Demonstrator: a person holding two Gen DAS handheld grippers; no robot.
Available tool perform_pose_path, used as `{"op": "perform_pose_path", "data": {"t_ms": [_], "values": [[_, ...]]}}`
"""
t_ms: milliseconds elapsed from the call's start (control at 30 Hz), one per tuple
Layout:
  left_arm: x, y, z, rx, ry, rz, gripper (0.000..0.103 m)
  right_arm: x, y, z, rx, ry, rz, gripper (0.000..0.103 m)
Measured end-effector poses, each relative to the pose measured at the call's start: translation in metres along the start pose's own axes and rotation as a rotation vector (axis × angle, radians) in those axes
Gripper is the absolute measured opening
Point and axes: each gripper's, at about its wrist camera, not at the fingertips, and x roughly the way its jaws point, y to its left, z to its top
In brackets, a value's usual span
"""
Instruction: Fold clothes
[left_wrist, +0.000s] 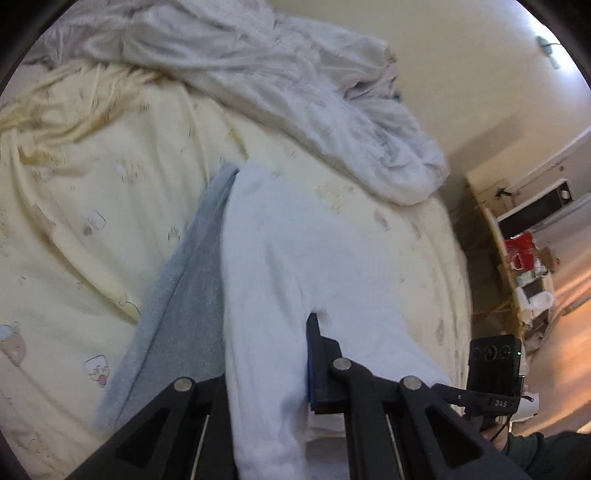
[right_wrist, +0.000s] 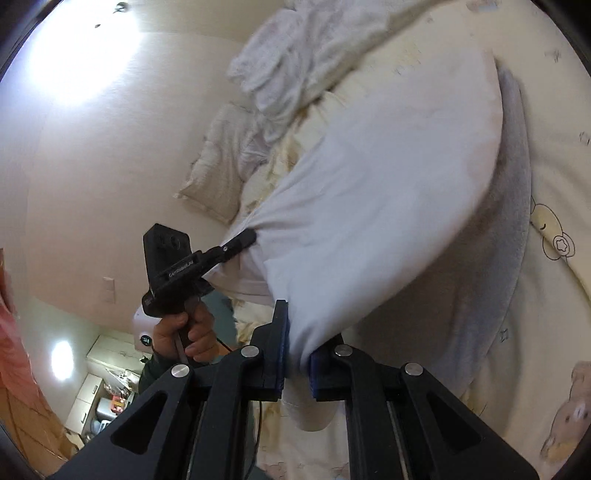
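A white fleece garment (left_wrist: 295, 258) lies lengthwise on the cream bed sheet (left_wrist: 92, 184), its near edge lifted by both grippers. My left gripper (left_wrist: 273, 373) is shut on that edge; one blue pad (left_wrist: 314, 365) shows and the cloth hides the other finger. In the right wrist view my right gripper (right_wrist: 297, 365) is shut on the white garment (right_wrist: 369, 203), which bunches between its blue pads. The left gripper (right_wrist: 251, 234), held by a hand (right_wrist: 192, 332), pinches the neighbouring corner. A grey cloth (left_wrist: 184, 295) lies partly under the white garment along one side.
A crumpled white duvet (left_wrist: 295, 81) is heaped at the far end of the bed, with a pillow (right_wrist: 218, 166) against the wall. Beyond the bed's edge stands a cluttered shelf with a red item (left_wrist: 521, 247). An orange curtain (right_wrist: 14, 332) hangs at the left.
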Motion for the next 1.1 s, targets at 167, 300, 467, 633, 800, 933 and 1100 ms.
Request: {"op": "perform_pose_path", "data": {"t_ms": [167, 300, 467, 633, 800, 933, 1100], "values": [[0.044, 0.055, -0.025, -0.165, 0.243, 0.129, 0.008, 0.022, -0.033, -0.032, 0.076, 0.06, -0.053, 0.01], [0.057, 0.091, -0.038, -0.277, 0.345, 0.194, 0.014, 0.033, -0.07, -0.05, 0.142, 0.083, -0.058, 0.01], [0.053, 0.103, -0.04, -0.269, 0.388, 0.252, 0.033, 0.033, -0.074, -0.051, 0.174, 0.093, -0.03, 0.014], [0.056, 0.098, -0.048, -0.126, 0.459, 0.426, 0.033, 0.031, -0.055, -0.049, 0.033, 0.123, -0.117, 0.013], [0.045, 0.1, -0.044, -0.022, 0.429, 0.613, 0.033, 0.029, -0.061, -0.055, 0.057, 0.146, -0.193, 0.013], [0.033, 0.089, -0.038, 0.047, 0.359, 0.699, 0.033, 0.013, -0.053, -0.065, 0.023, 0.159, -0.277, 0.019], [0.036, 0.006, -0.037, 0.237, 0.248, 0.355, 0.033, -0.01, 0.013, -0.055, -0.375, 0.107, -0.49, 0.019]]}}
